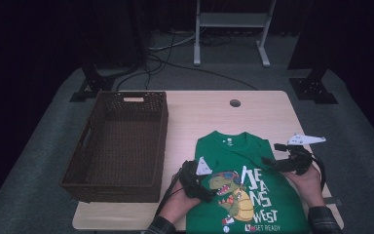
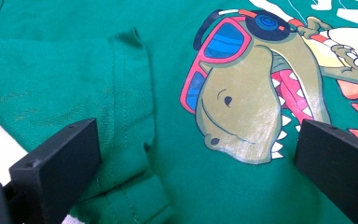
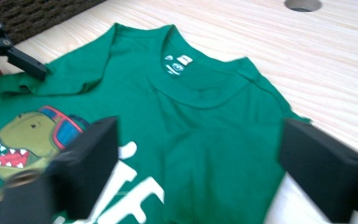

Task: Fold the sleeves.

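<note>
The green shirt (image 1: 246, 187) lay flat just right of the basket (image 1: 121, 146), collar away from the person, with the left gripper (image 1: 195, 181) over its folded-in left sleeve (image 2: 130, 116) and the right gripper (image 1: 292, 158) at its right edge, both jaws wide and empty.

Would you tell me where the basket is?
In the high view, the basket sits on the table's left half, just left of the green shirt.

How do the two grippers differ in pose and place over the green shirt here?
The left gripper sits low at the green shirt's folded-in left sleeve beside the dinosaur print; the right gripper hangs over the shirt's right side, nearer the collar. The left points toward the print, the right toward the shirt's middle. Both are open, holding nothing.
</note>
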Demonstrator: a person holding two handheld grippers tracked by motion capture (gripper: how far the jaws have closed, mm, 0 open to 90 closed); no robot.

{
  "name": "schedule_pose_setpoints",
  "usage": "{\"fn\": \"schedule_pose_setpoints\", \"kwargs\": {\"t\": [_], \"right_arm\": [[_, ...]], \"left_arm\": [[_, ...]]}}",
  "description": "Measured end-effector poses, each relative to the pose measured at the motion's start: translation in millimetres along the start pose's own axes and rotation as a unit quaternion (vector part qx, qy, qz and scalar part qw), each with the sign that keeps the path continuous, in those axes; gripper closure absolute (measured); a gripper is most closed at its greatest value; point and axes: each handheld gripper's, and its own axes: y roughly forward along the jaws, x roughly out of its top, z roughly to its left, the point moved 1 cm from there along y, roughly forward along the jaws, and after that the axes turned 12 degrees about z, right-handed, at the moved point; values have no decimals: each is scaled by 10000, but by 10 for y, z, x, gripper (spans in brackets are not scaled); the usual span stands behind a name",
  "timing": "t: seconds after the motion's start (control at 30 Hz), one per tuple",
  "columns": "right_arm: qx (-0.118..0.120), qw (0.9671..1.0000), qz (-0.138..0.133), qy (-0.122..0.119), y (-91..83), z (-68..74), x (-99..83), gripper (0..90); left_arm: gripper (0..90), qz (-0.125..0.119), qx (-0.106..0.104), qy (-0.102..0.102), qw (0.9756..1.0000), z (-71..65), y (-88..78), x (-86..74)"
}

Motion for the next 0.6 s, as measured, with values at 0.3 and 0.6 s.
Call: {"fn": "schedule_pose_setpoints", "kwargs": {"t": [0.3,0.6], "right_arm": [[-125,9991,52,-390,-118,92,-209,0],[-103,9962,448,-746,-26,278,-379,0]], "left_arm": [[0,-1,0,1,10000,0,0,0],[0,0,-1,0,10000,0,0,0]]}}
